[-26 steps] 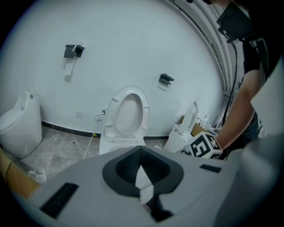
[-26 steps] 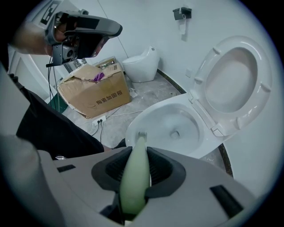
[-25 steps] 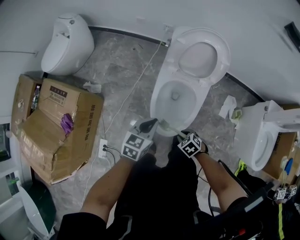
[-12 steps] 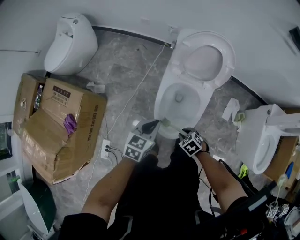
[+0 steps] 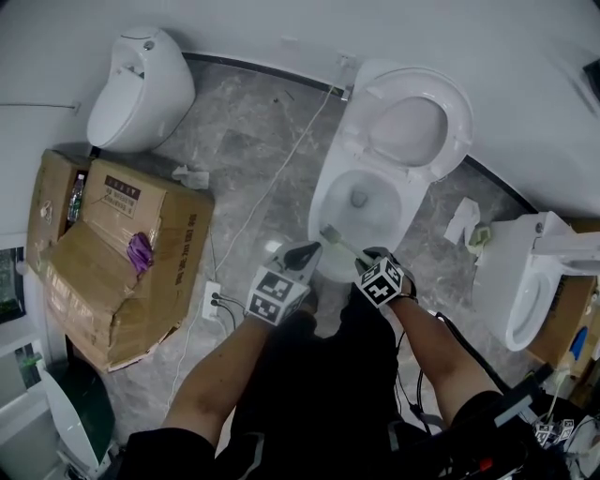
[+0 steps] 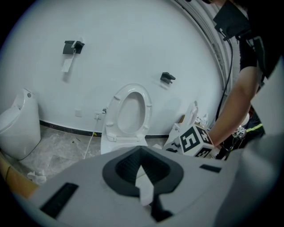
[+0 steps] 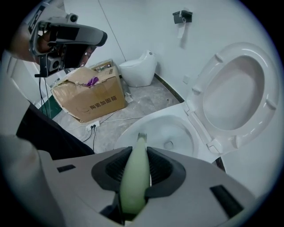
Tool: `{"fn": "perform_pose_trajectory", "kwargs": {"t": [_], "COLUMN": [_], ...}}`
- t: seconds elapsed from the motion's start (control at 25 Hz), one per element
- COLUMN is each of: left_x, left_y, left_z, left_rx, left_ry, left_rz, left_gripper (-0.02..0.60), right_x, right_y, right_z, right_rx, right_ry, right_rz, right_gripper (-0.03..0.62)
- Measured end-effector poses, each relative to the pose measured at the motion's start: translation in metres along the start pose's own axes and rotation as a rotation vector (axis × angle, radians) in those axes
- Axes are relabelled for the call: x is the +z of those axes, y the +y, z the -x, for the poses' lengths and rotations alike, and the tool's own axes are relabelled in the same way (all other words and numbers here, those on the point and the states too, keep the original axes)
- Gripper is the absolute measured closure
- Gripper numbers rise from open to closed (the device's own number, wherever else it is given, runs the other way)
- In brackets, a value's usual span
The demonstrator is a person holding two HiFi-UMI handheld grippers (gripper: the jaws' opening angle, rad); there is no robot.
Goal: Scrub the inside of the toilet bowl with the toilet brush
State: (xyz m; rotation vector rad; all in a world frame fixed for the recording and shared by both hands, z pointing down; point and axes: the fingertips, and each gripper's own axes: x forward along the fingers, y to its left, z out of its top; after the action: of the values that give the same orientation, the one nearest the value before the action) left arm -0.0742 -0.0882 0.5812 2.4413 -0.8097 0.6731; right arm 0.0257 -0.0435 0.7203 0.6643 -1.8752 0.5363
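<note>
While right hand-held gripper (image 7: pixel 137 172) clamps smooth pale-green toilet brush (image 7: pixel 139 145), left hand-held gripper (image 6: pixel 142 172) closed, empty | glossy white oval toilet bowl (image 5: pixel 373 184)

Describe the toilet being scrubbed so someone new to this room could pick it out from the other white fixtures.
Three white fixtures stand along the curved white wall. The toilet is the middle one, straight ahead of the person. Unlike the closed egg-shaped fixture at left and the toilet at the right edge, it has the right gripper holding a green toilet brush over its open bowl.
</note>
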Motion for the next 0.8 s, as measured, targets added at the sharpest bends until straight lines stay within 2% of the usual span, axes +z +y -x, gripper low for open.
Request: {"fn": "perform_pose_trajectory", "kwargs": {"t": [0.28,0.8], "left_x": [0.012,0.023], "left_y": [0.005,0.012], "left_z": [-0.006,-0.025], "left_rx": [0.001,0.021], "left_ry": [-0.023,-0.035], "left_rz": [0.031,0.057], "left_gripper": [0.572,0.572], "right_x": [0.013,0.032], "right_y": [-0.016,-0.058], "right_z": [-0.006,-0.017], "right_rx": [-0.006,-0.033], "right_ry": [-0.006,-0.028], "right_rz": [0.022,-0.015], "right_gripper": [0.487,0.487]}}
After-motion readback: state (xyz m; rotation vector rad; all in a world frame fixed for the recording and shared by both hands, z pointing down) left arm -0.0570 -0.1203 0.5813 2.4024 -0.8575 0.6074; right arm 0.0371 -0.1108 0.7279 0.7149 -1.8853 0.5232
